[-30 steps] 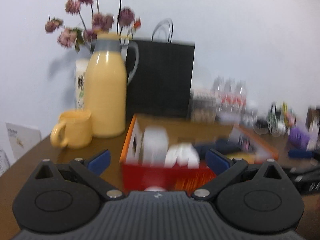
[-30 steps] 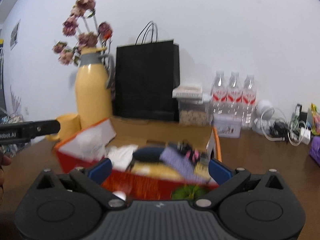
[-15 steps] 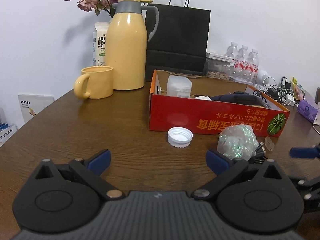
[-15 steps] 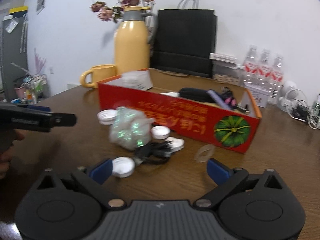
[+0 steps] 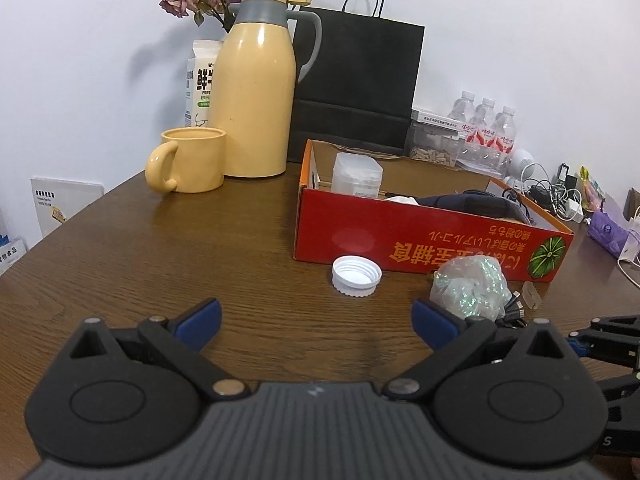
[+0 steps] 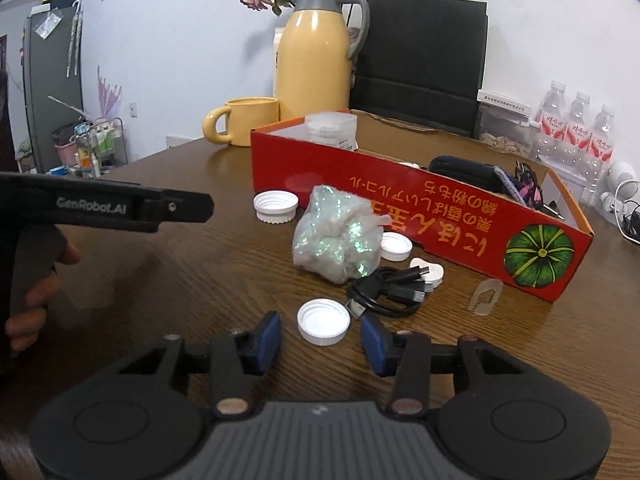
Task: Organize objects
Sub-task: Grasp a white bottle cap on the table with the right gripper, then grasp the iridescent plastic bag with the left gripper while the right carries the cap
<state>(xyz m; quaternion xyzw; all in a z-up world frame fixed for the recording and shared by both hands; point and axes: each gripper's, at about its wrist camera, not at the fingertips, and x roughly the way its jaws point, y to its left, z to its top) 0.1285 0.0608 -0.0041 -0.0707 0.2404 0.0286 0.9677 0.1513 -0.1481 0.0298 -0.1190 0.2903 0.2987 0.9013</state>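
A red cardboard box [image 5: 400, 240] [image 6: 400, 204] lies on the brown table and holds a clear tub, a dark pouch and other small things. In front of it lie white caps [image 5: 356, 276] [image 6: 276, 207] [image 6: 396, 246], a glittery crumpled bag [image 5: 470, 288] [image 6: 336, 236] and a coiled black cable [image 6: 384, 292]. My right gripper [image 6: 320, 340] is closing, with the nearest white cap [image 6: 323, 321] between its blue fingertips; gaps show on both sides. My left gripper [image 5: 316, 318] is wide open over bare wood, with nothing between its fingers.
A yellow thermos [image 5: 256, 96], a yellow mug [image 5: 192, 164], a milk carton and a black paper bag [image 5: 356, 92] stand behind the box. Water bottles [image 6: 576, 128] and tangled chargers are at the back right. A hand [image 6: 36, 292] holds the left gripper's handle.
Both grippers came down towards the table. The right one moved up to the nearest white cap and its fingers narrowed around it. The left view has hardly shifted in the last half second.
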